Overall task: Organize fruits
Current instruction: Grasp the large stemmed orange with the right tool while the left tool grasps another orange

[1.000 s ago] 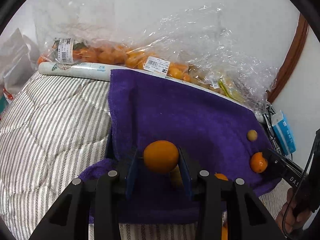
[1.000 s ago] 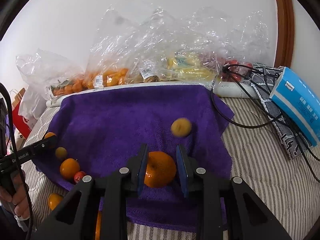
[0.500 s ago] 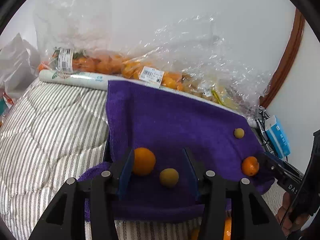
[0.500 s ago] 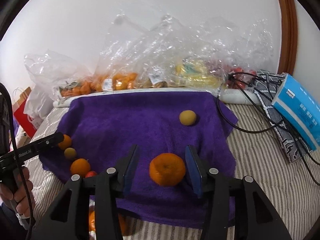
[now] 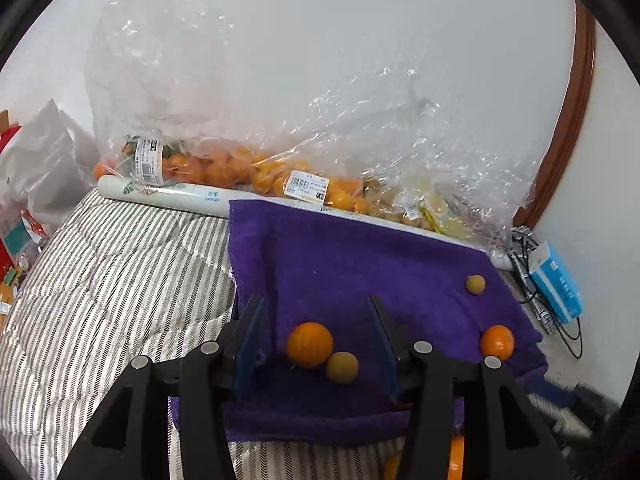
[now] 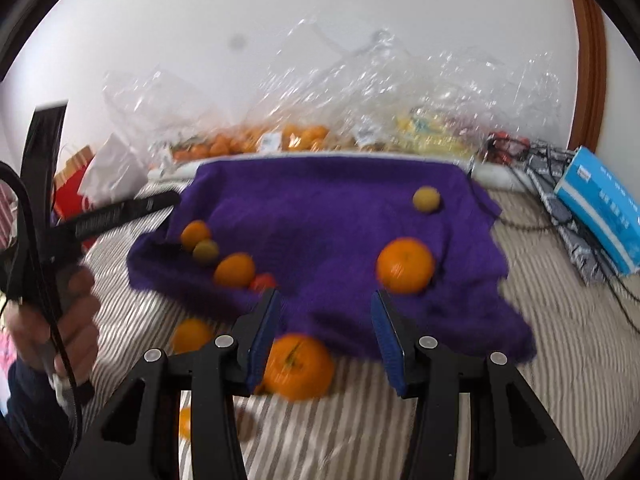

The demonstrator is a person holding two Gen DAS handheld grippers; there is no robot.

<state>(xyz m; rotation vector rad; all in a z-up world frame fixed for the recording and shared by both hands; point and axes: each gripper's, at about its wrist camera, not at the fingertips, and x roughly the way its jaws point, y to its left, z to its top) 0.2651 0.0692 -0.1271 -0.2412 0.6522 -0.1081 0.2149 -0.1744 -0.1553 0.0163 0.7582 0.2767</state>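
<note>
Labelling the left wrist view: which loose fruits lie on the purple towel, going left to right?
Round orange mandarin → small yellow-green round fruit touching it → second small yellow-green fruit → small orange mandarin at the purple towel edge.

Black two-finger grippers, left gripper [image 5: 316,336] and right gripper [image 6: 325,330], blue pads, silver screws; dark blue sleeve [image 6: 28,412], black cable.

On the purple towel [image 5: 340,264] an orange [image 5: 310,345] touches a small yellow-green fruit [image 5: 341,367]; another such fruit [image 5: 475,284] and a mandarin [image 5: 497,342] lie well apart. A bigger mandarin [image 6: 298,366] rests on the striped bedcover [image 6: 420,412]
</note>
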